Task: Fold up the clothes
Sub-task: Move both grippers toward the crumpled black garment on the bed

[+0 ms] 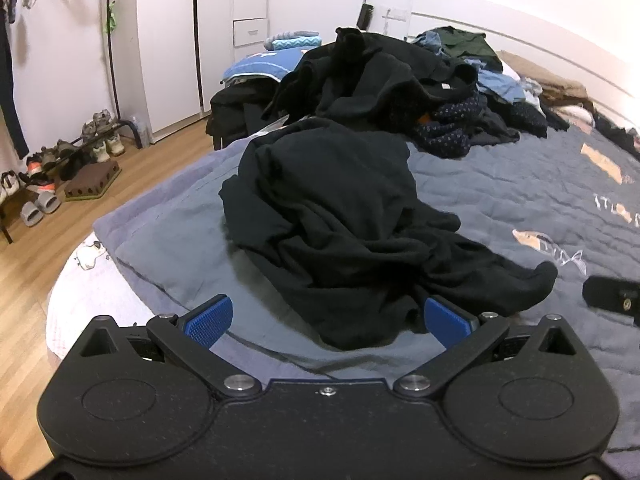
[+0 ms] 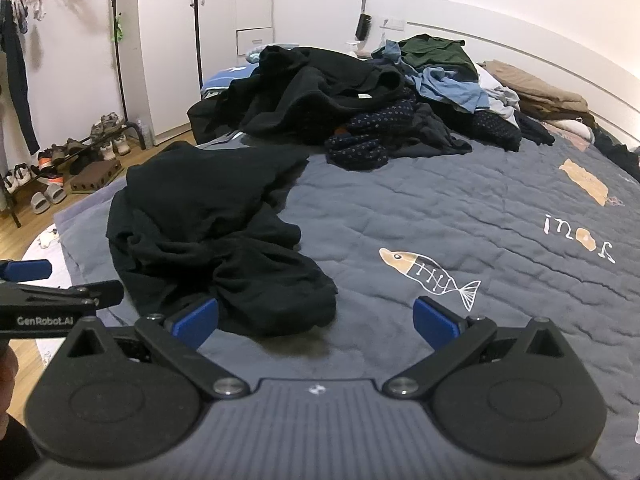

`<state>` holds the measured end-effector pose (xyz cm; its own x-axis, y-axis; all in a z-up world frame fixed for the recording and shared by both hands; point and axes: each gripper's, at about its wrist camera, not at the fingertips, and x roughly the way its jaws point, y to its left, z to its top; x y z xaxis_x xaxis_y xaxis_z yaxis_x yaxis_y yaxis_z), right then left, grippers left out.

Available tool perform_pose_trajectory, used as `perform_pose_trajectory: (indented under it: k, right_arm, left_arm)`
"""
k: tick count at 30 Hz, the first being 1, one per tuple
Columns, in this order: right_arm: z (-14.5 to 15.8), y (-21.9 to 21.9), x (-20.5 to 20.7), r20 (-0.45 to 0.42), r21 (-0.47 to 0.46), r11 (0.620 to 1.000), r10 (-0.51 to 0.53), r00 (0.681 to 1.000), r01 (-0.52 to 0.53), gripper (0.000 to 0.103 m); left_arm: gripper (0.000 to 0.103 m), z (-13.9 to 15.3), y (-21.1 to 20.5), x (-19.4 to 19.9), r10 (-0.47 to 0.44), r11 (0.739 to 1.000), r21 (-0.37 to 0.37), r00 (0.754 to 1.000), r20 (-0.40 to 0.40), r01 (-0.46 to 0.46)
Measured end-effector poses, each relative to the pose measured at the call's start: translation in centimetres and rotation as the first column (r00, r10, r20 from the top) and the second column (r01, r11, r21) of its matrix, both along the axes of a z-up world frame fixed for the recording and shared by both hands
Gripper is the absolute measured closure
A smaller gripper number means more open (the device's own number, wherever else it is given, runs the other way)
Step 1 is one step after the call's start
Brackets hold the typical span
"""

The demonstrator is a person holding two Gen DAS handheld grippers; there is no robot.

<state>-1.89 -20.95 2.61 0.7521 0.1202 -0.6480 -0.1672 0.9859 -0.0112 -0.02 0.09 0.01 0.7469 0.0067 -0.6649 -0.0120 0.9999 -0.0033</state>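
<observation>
Fingers: left gripper (image 1: 326, 316) and right gripper (image 2: 316, 316) spread wide, holding nothing. Black garment (image 1: 340, 220) crumpled on quilt (image 2: 460, 208), at 12 o'clock of left, 11 o'clock of right. Pile (image 2: 360, 92) beyond at 12. Step judged: picking up; next calls for finding an edge to spread flat.

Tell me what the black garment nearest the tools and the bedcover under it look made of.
Black garment: soft matte knit, probably cotton jersey or fleece; it slumps in loose folds without shine. Bedcover: grey quilted fabric, matte, with stitched ripple lines and a printed fish.
</observation>
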Motion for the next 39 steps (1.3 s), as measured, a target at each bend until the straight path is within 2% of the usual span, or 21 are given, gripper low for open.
perform_pose_trajectory:
  k: [8, 14, 19, 24, 34, 39]
  right_arm:
    - [0.3, 0.3, 0.0, -0.004, 0.019, 1.0, 0.018, 1.0, -0.018, 0.0]
    - [0.6, 0.9, -0.1, -0.006, 0.024, 0.998, 0.058, 0.998, -0.058, 0.0]
    - [0.6, 1.2, 0.1, -0.015, 0.041, 0.995, 0.095, 0.995, -0.095, 0.0]
    - [0.8, 1.3, -0.1, -0.022, 0.066, 0.989, 0.132, 0.991, -0.13, 0.0]
    - [1.0, 1.5, -0.3, -0.008, 0.071, 0.986, 0.154, 0.988, -0.153, 0.0]
    - [1.1, 1.6, -0.4, -0.002, 0.074, 0.984, 0.16, 0.987, -0.159, 0.0]
  left_arm:
    - [0.0, 0.1, 0.5, -0.1, 0.014, 0.997, -0.082, 1.0, 0.006, -0.014]
    - [0.0, 0.0, 1.2, -0.1, 0.039, 0.998, -0.057, 0.999, 0.009, -0.038]
    - [0.0, 0.0, 1.7, -0.1, 0.06, 0.996, -0.073, 0.998, 0.01, -0.059]
    - [0.0, 0.0, 1.3, 0.0, 0.055, 0.998, -0.042, 0.998, 0.012, -0.054]
    - [0.0, 0.0, 1.3, -0.1, 0.082, 0.996, -0.025, 0.996, 0.024, -0.081]
    - [0.0, 0.0, 1.4, -0.2, 0.072, 0.996, -0.047, 0.997, 0.021, -0.071]
